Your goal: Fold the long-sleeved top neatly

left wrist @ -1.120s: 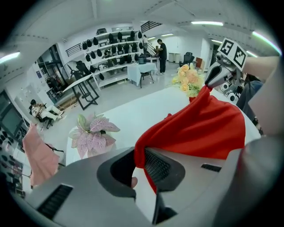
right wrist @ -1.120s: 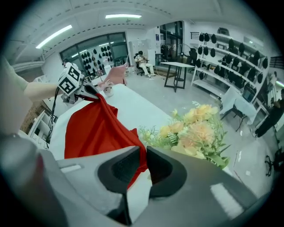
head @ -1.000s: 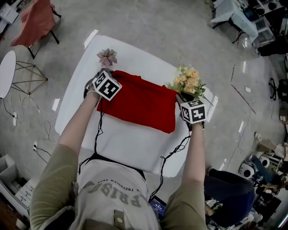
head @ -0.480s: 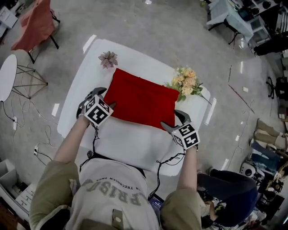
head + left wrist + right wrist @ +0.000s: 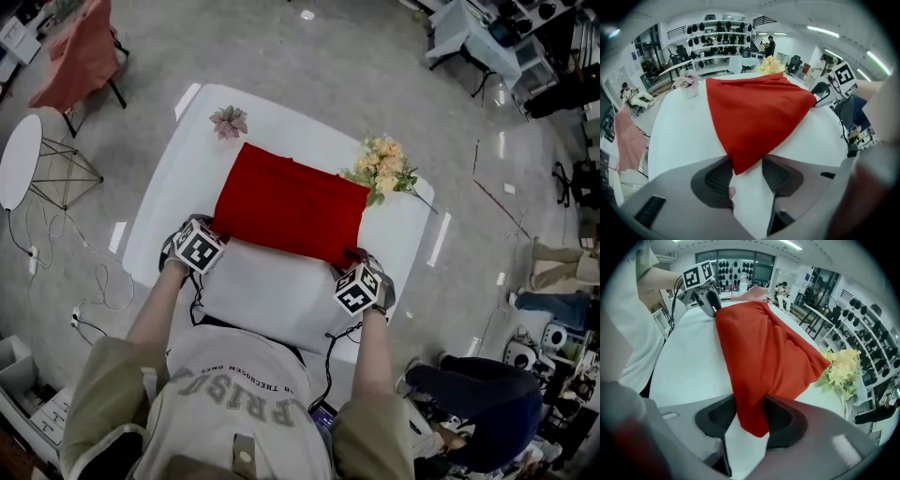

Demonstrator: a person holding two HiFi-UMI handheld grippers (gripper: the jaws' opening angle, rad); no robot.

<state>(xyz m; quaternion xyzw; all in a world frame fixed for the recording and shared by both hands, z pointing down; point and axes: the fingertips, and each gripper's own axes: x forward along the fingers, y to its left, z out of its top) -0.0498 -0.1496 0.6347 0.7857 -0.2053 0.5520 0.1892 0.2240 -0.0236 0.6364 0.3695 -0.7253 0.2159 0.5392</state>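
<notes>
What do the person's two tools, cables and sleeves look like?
The left tool and right tool are grey, with black ribbed pads and a cube bearing black-and-white square markers. Black cables trail from both. The person wears a grey lettered T-shirt with short olive sleeves.

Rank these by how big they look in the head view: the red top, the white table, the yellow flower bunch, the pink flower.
1. white table
2. red top
3. yellow flower bunch
4. pink flower
All sit on the same tabletop, so nearness to the camera hardly affects this order.
</notes>
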